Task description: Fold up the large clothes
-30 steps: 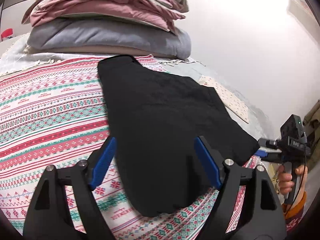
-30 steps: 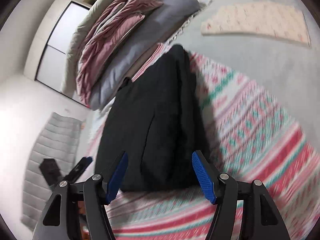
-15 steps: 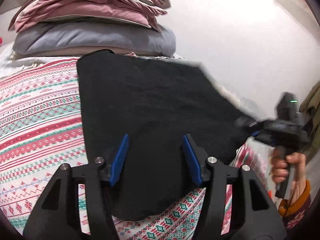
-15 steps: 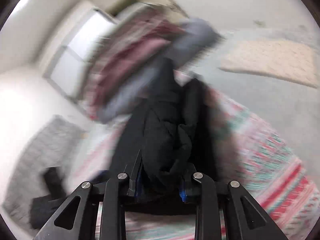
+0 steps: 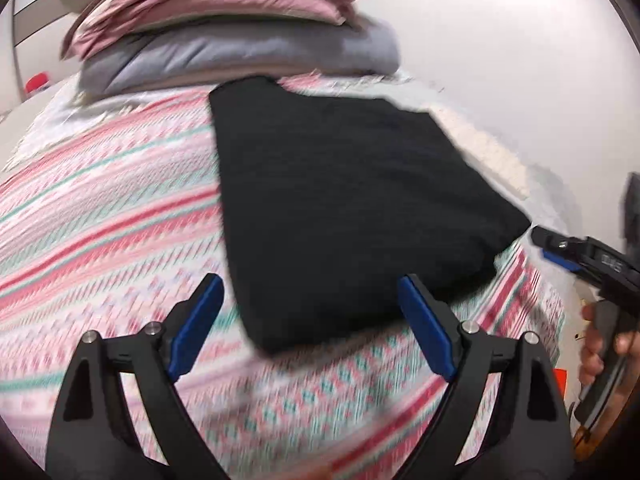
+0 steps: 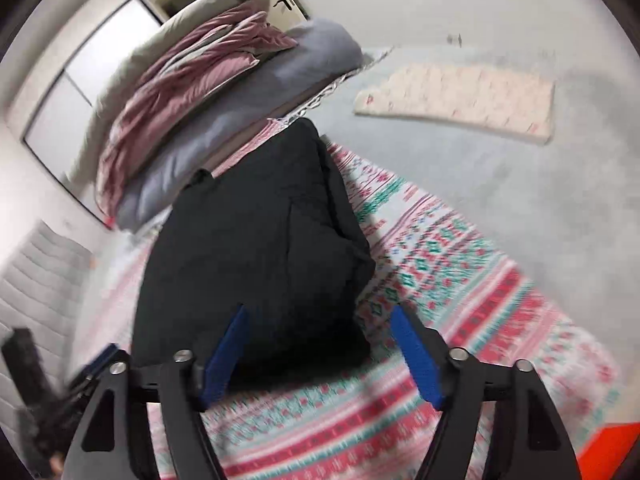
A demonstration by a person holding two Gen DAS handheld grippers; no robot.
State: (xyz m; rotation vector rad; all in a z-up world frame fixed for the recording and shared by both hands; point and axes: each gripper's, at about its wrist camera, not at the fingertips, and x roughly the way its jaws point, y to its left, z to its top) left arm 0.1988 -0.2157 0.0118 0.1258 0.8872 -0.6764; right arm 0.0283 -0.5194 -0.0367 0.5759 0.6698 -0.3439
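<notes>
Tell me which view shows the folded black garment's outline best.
The left wrist view: the black garment lies flat on the patterned blanket, with all its edges visible. The right wrist view sees it end-on and foreshortened, its near edge partly behind the right hand-held gripper.

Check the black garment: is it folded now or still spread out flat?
Folded. The black garment lies as a compact, thick block with straight edges on the patterned blanket; the right wrist view shows layered folds. Both claws are open, off it.
</notes>
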